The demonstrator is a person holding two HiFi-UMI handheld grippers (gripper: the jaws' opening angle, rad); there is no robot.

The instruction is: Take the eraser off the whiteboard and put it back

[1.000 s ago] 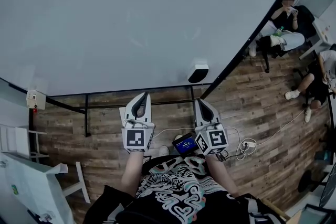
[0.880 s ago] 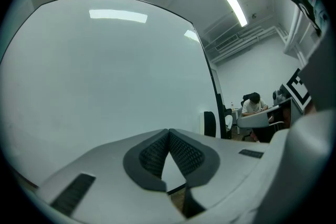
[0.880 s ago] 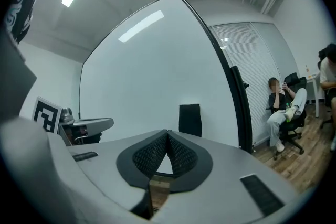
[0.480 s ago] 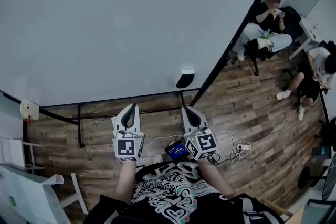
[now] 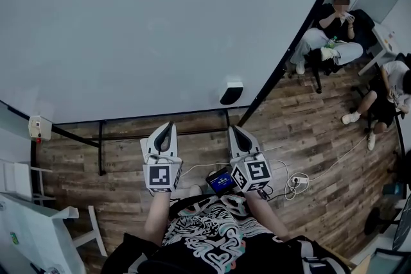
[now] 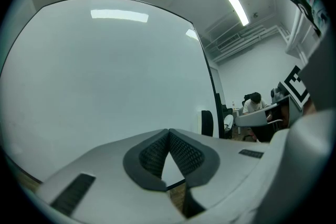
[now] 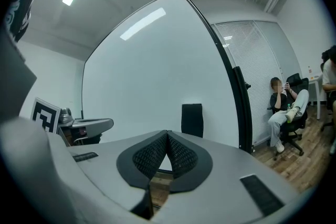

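Note:
The black eraser (image 5: 231,92) sticks to the big whiteboard (image 5: 141,29) near its lower right corner. It also shows in the left gripper view as the eraser (image 6: 207,123) and in the right gripper view as the eraser (image 7: 191,120). My left gripper (image 5: 168,126) and right gripper (image 5: 235,131) are held side by side short of the board, both pointing level at it. The left gripper (image 6: 168,131) is shut with nothing in it. The right gripper (image 7: 167,134) is shut and empty too, with the eraser just right of its line and a gap between them.
The board's black frame (image 5: 302,29) and its stand rails (image 5: 128,131) cross the wooden floor. Two people sit at the right, one person (image 5: 331,32) on a chair. Cables and a power strip (image 5: 297,180) lie on the floor. White furniture (image 5: 32,228) stands at the lower left.
The head view has shifted slightly. Both grippers stay shut and keep about the same place before the board; the eraser has not moved on it.

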